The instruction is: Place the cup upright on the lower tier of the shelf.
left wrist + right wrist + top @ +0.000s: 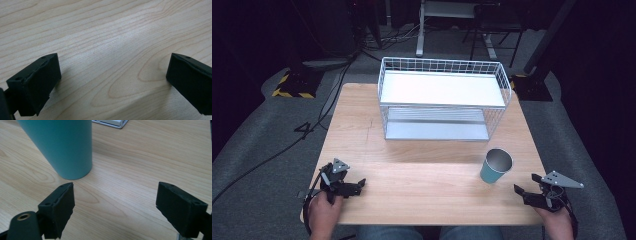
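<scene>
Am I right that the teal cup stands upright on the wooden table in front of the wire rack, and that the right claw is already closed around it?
Not quite. The teal cup does stand upright on the wooden table in front of the wire rack, but the right claw is open and apart from it; the right gripper view shows bare wood between its jaws.

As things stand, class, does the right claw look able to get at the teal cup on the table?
Probably yes. The right claw stands open just short of the cup, and bare table lies between them. In the right gripper view the cup stands upright just ahead and to one side of the jaws, so a slight sideways shift seems needed.
</scene>
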